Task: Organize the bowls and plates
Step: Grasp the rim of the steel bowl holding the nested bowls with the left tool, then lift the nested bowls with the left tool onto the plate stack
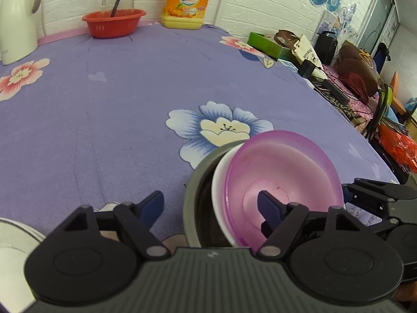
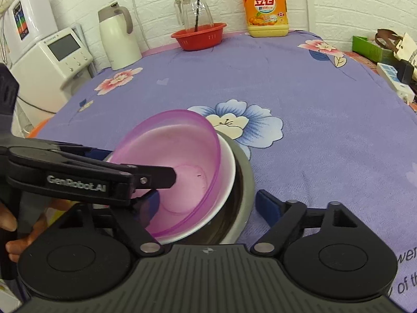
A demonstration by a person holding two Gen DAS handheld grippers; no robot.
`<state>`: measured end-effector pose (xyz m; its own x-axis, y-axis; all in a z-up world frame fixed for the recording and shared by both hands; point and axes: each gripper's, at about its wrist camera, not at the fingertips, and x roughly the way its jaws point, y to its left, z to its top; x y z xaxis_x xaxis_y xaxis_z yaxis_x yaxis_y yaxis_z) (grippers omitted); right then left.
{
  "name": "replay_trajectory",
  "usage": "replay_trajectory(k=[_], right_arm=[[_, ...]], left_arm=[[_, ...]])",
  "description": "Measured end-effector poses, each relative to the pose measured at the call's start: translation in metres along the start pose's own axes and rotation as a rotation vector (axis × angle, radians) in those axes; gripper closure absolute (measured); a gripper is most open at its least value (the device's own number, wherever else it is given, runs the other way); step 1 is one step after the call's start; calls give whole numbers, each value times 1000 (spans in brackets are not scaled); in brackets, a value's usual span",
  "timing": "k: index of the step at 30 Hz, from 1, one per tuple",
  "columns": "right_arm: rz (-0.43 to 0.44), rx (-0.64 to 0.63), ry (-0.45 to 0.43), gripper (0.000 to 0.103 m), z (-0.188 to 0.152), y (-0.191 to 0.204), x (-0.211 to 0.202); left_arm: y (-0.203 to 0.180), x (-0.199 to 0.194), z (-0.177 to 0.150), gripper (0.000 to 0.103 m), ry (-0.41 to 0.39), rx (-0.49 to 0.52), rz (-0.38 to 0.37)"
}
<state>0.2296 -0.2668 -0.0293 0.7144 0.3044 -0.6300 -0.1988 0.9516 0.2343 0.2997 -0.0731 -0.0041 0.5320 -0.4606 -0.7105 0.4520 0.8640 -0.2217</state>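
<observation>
A translucent purple bowl (image 1: 284,180) (image 2: 179,161) sits tilted inside a white bowl (image 1: 220,195) (image 2: 226,180), which rests in a grey metal bowl (image 1: 194,198) (image 2: 243,195) on the purple flowered tablecloth. My left gripper (image 1: 211,206) is open, straddling the stack's left rims, its right finger (image 1: 268,208) inside the purple bowl. It shows from the side in the right wrist view (image 2: 156,180). My right gripper (image 2: 208,203) is open around the stack's right side, its left finger inside the purple bowl. It shows at the right edge of the left wrist view (image 1: 378,190).
A red basket (image 2: 199,35) with a glass pitcher (image 2: 192,10), a yellow detergent jug (image 2: 265,7) and a white kettle (image 2: 118,39) stand along the far edge. A white plate edge (image 1: 13,237) lies at lower left. Clutter (image 1: 325,62) sits beyond the table's right edge.
</observation>
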Motion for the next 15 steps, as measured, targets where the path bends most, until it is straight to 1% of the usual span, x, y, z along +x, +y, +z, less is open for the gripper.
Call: replay_trajectory(k=[4, 6, 7, 9, 11, 13, 15], right_arm=[[11, 16, -17, 0, -6, -1, -3], [10, 16, -22, 0, -7, 4, -3], [25, 24, -21, 0, -7, 6, -2], [5, 24, -19, 0, -7, 13, -1], [-7, 47, -13, 0, -5, 15, -3], [1, 44, -28, 0, -2, 20, -11], [-2, 11, -59, 0, 3, 33, -21]], left_arm=[[1, -2, -5, 30, -20, -19, -12], [-1, -3, -7, 36, -25, -39, -22], [-2, -4, -7, 45, -22, -49, -41], [-8, -5, -7, 48, -19, -63, -17], [-8, -12, -7, 55, -40, -79, -24], [-6, -28, -7, 55, -79, -93, -29], [-1, -46, -6, 55, -117, -111, -21]])
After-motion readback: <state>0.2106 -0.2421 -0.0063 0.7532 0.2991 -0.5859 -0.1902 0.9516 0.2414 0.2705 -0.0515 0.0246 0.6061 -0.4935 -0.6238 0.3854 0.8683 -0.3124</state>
